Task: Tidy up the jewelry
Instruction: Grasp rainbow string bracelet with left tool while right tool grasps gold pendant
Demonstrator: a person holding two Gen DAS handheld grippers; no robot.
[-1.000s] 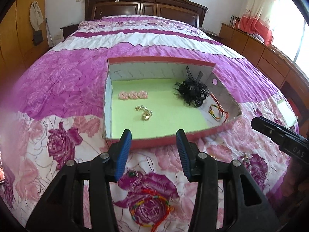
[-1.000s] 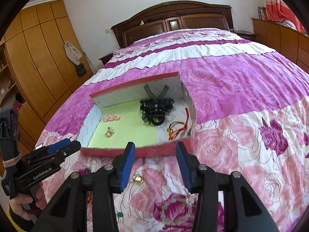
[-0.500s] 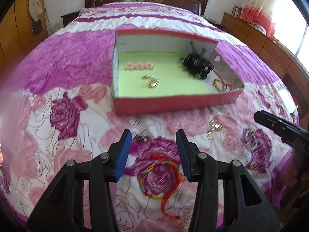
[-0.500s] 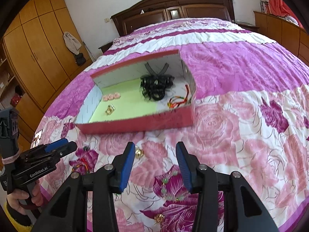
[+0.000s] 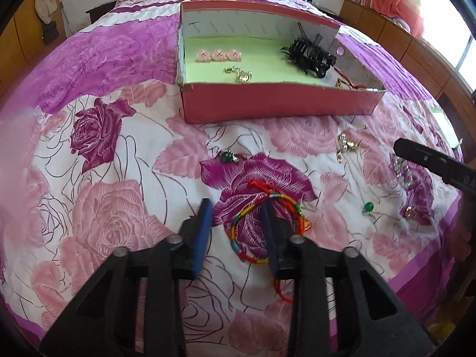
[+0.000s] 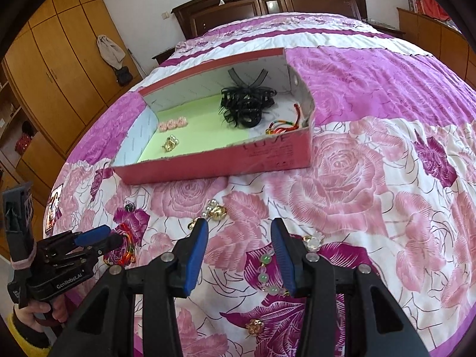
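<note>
Your left gripper (image 5: 236, 217) is spread open over the rainbow cord bracelet (image 5: 264, 226), lying flat on the bedspread (image 5: 119, 208), red tail trailing toward you. Your right gripper (image 6: 238, 238) gapes empty near the box (image 6: 267, 154).

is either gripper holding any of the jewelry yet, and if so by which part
Nothing is held. The left gripper is open, its fingers straddling one side of the rainbow cord bracelet lying on the bedspread. The right gripper is open and empty above the bedspread.

Floral pink bedspread (image 6: 372, 178), dark wooden headboard (image 6: 267, 3), orange wardrobe (image 6: 53, 68)
</note>
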